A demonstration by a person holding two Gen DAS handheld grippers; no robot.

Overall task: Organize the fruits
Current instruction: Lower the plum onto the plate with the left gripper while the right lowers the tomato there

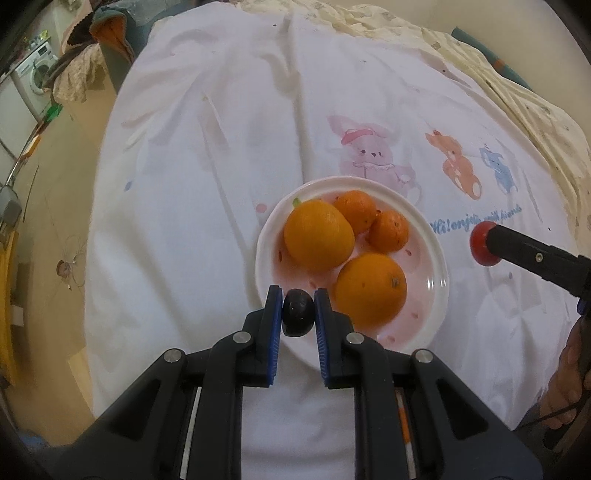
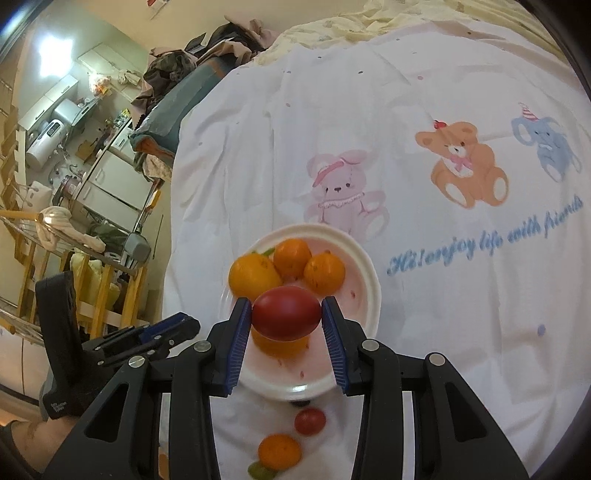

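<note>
Surface: a bed covered by a white sheet [image 1: 221,147], wrinkled, printed with a pink rabbit [image 2: 343,192], an orange bear [image 2: 465,166], a blue elephant [image 2: 550,147] and blue script. A cream quilt [image 1: 369,18] lies bunched at its far edge.

Room, left side: a washing machine [image 1: 35,70] in the left wrist view; white kitchen units [image 2: 114,177], a wooden rack [image 2: 33,266] and a heap of clothes [image 2: 207,48] in the right wrist view.

Container: one white plate [image 1: 436,258] with a pinkish centre rests on the sheet below the rabbit print. It holds four oranges. Left to right: a large orange [image 1: 317,234] with a green stem end, a smaller orange [image 1: 356,210] behind it, another small orange [image 1: 389,230] touching that one, and a large orange [image 1: 371,290] at the near right.

Left gripper [image 1: 298,314]: jaws pinching a small dark fruit [image 1: 298,313] over the plate's near left rim.

Right gripper [image 2: 286,317]: jaws pinching a red tomato [image 2: 286,314] above the near part of the plate.

Loose on the sheet, near side of the plate: a small red tomato [image 2: 310,421], an orange fruit [image 2: 279,451] and a green fruit [image 2: 260,470], partly cut off.
</note>
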